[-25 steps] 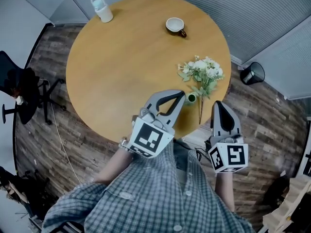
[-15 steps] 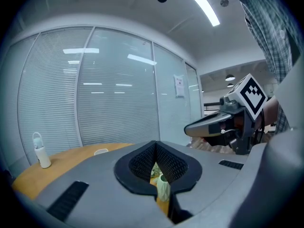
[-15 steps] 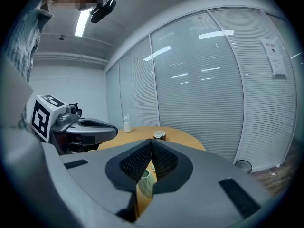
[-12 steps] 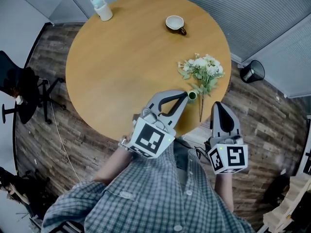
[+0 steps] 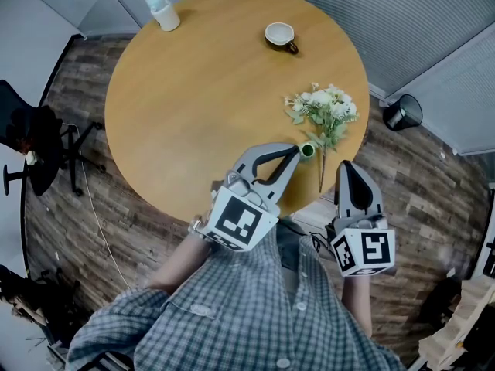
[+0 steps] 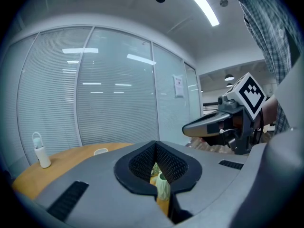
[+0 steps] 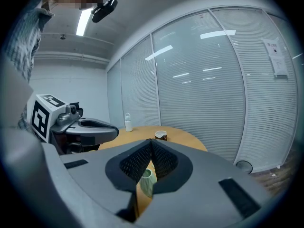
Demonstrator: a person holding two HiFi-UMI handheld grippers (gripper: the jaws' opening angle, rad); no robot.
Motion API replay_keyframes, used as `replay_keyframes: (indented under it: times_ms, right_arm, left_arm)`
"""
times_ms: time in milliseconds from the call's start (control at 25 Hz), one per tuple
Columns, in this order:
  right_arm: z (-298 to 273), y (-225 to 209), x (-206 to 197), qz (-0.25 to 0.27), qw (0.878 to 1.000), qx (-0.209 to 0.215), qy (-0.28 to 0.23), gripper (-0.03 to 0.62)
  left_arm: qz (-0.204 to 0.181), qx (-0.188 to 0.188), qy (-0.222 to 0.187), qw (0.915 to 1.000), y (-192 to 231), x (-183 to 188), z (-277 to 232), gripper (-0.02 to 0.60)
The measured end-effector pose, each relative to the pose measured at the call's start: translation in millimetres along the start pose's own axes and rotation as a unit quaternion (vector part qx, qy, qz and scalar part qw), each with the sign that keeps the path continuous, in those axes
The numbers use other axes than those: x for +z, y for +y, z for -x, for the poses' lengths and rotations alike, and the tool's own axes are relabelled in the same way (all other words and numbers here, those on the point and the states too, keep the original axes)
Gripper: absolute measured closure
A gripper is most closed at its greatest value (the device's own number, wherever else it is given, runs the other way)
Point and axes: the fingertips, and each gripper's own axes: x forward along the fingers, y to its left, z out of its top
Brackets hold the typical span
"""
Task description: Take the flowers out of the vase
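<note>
Left gripper [image 5: 295, 151]: jaws pressed together, nothing pinched; tip over the near edge of the table [image 5: 193, 114], just beside the vase [image 5: 307, 151].
Right gripper [image 5: 346, 165]: jaws likewise closed and empty; tip at the table's near-right rim, apart from the left one.
Vase: small, pale green, seemingly upright though tiny from above; visible beyond both closed jaw pairs.
Flowers [image 5: 322, 113]: lying flat on the table, white blooms pointing away from the person, stem running back past the vase to the rim.
Cup [image 5: 280, 36]: far side, well apart.
White bottle [image 5: 162, 11]: far left rim.
Bin [image 5: 402, 116]: on the floor, right of the table.
</note>
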Motion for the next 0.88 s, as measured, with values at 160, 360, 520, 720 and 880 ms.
replay_keyframes:
  times_ms: [160, 360, 520, 720, 880]
  right_arm:
    - [-0.3, 1.0, -0.3, 0.001, 1.0, 0.002, 0.001, 0.584]
    - [-2.4, 1.4, -0.1, 0.001, 1.0, 0.002, 0.002, 0.584]
    - [-4.3, 1.9, -1.4, 0.001, 1.0, 0.003, 0.004, 0.584]
    - [-5.9, 2.7, -2.3, 0.002, 1.0, 0.005, 0.008, 0.584]
    - [-7.1, 3.8, -2.6, 0.003, 1.0, 0.007, 0.01, 0.584]
  left_arm:
    - [-0.003, 0.002, 0.002, 1.0, 0.6, -0.2, 0.7, 0.572]
    - [0.0, 0.002, 0.001, 1.0, 2.1, -0.9, 0.8, 0.573]
    - [-0.005, 0.006, 0.005, 1.0, 5.0, -2.6, 1.5, 0.573]
    - [-0.004, 0.009, 0.005, 0.9999, 8.1, -3.1, 2.0, 0.572]
    - [-0.003, 0.008, 0.004, 1.0, 8.6, -3.4, 1.9, 0.573]
